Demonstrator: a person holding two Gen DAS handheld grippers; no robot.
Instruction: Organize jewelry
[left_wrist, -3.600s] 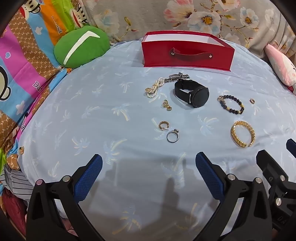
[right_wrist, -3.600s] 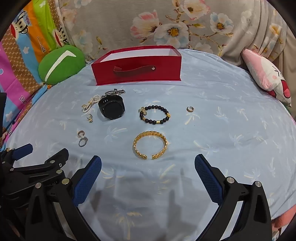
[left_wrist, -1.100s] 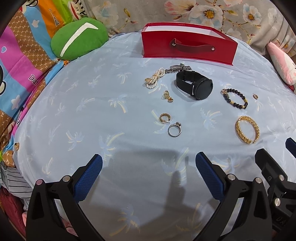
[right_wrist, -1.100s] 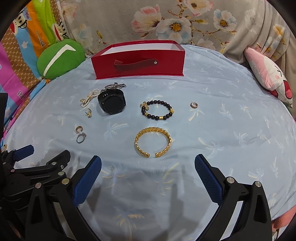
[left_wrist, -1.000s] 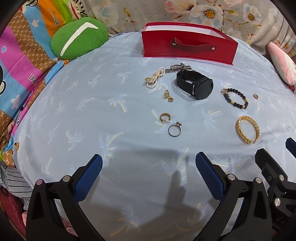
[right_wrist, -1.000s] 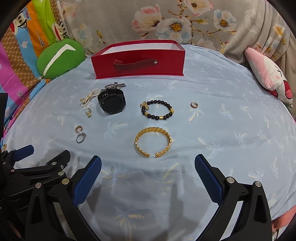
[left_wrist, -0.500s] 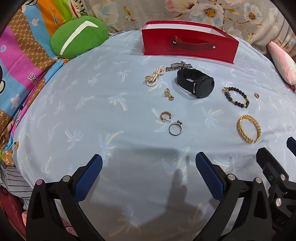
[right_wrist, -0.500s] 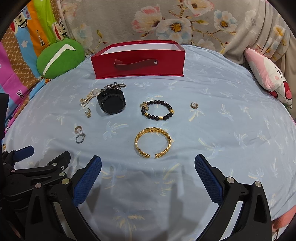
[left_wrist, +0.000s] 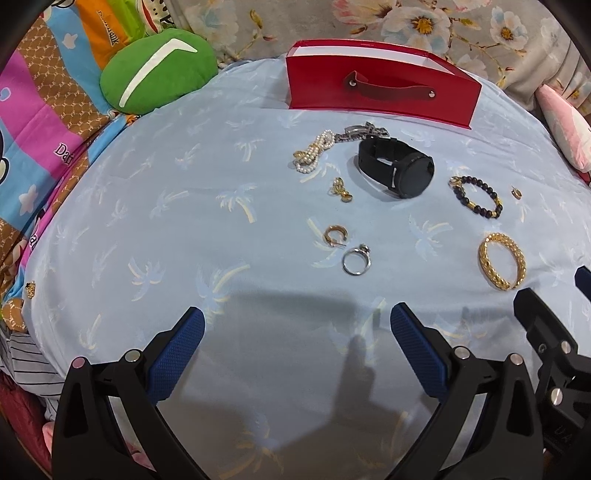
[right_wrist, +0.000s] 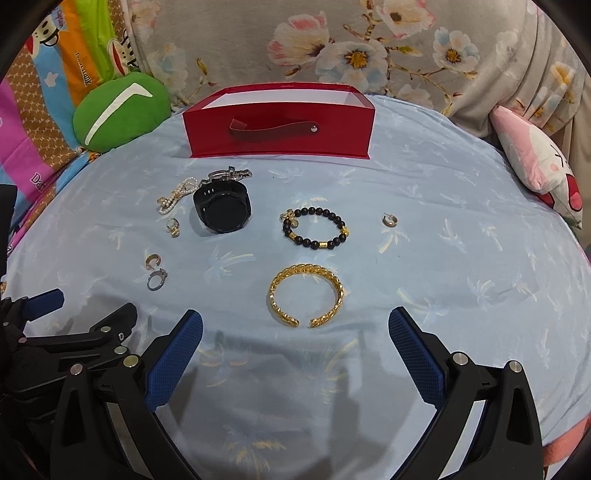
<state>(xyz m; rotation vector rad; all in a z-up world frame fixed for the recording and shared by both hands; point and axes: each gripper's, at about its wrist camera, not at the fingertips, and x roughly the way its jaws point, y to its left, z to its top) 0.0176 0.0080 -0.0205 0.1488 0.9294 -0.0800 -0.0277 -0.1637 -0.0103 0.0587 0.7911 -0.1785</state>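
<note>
Jewelry lies on a light blue cloth (left_wrist: 184, 221) in front of an open red box (left_wrist: 380, 88) (right_wrist: 279, 122). I see a black watch (left_wrist: 397, 171) (right_wrist: 223, 210), a pearl bracelet (left_wrist: 312, 155) (right_wrist: 175, 197), a black bead bracelet (left_wrist: 476, 201) (right_wrist: 316, 227), a gold bangle (left_wrist: 502, 260) (right_wrist: 306, 295), a silver ring (left_wrist: 356, 255) (right_wrist: 157, 278), a gold hoop earring (left_wrist: 334, 235) (right_wrist: 152, 260) and a small ring (right_wrist: 389, 220). My left gripper (left_wrist: 291, 341) is open and empty, short of the silver ring. My right gripper (right_wrist: 295, 341) is open and empty, just short of the gold bangle.
A green cushion (left_wrist: 155, 75) lies at the back left and a pink plush (right_wrist: 539, 162) at the right. A floral blanket (right_wrist: 369, 48) rises behind the box. The cloth drops off at the left edge onto colourful bedding (left_wrist: 33, 147).
Both grippers have crept slightly forward toward the jewelry. Both stay open, and nothing on the cloth has moved.
</note>
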